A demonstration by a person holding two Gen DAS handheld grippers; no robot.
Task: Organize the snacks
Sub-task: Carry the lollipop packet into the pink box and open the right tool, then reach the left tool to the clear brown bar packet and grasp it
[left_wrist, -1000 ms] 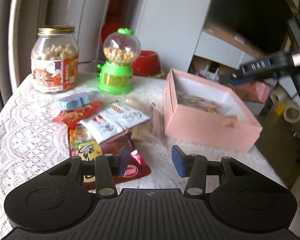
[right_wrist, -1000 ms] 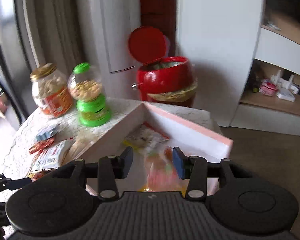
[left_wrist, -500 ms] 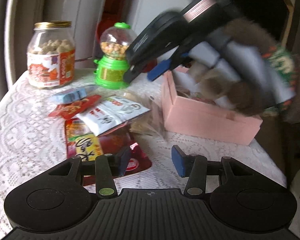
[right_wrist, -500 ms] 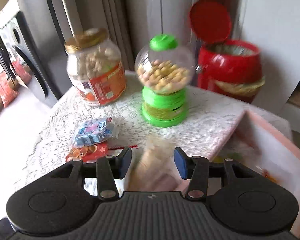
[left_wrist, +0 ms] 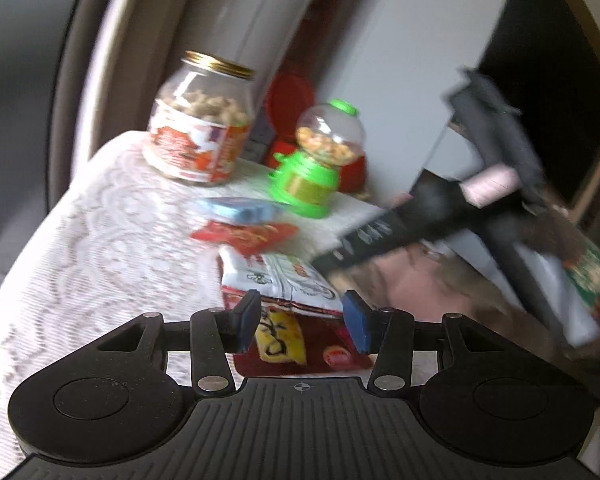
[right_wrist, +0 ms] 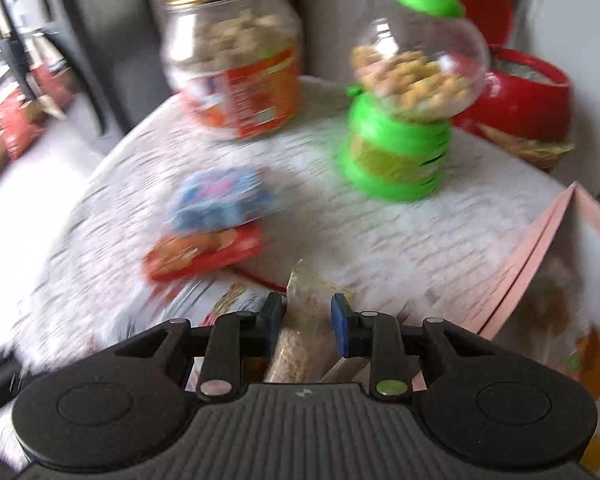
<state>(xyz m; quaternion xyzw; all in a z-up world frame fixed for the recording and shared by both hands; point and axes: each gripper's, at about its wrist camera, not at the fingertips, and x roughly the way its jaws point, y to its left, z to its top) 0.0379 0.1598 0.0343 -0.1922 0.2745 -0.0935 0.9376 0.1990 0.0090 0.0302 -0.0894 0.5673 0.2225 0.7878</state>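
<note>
My left gripper point(left_wrist: 302, 320) is open and empty, low over a red and yellow snack packet point(left_wrist: 284, 340) with a white packet point(left_wrist: 276, 280) just beyond. My right gripper point(right_wrist: 306, 314) is open with its jaws on either side of a clear packet of brownish snacks point(right_wrist: 304, 320); whether they touch it is unclear. It also shows in the left wrist view point(left_wrist: 380, 240), reaching in from the right. A small red packet point(right_wrist: 204, 254) and a blue packet point(right_wrist: 224, 196) lie on the lace cloth. The pink box point(right_wrist: 540, 264) stands to the right.
A glass jar with a gold lid point(right_wrist: 236, 64) and a green candy dispenser point(right_wrist: 408, 92) stand at the back of the table point(left_wrist: 80, 240). A red bin point(right_wrist: 528, 96) stands behind the table. Both views are blurred by motion.
My right gripper has left the pink box, swung left and dropped over the clear packet, its jaws narrower. My left gripper has moved forward and left over the packets.
</note>
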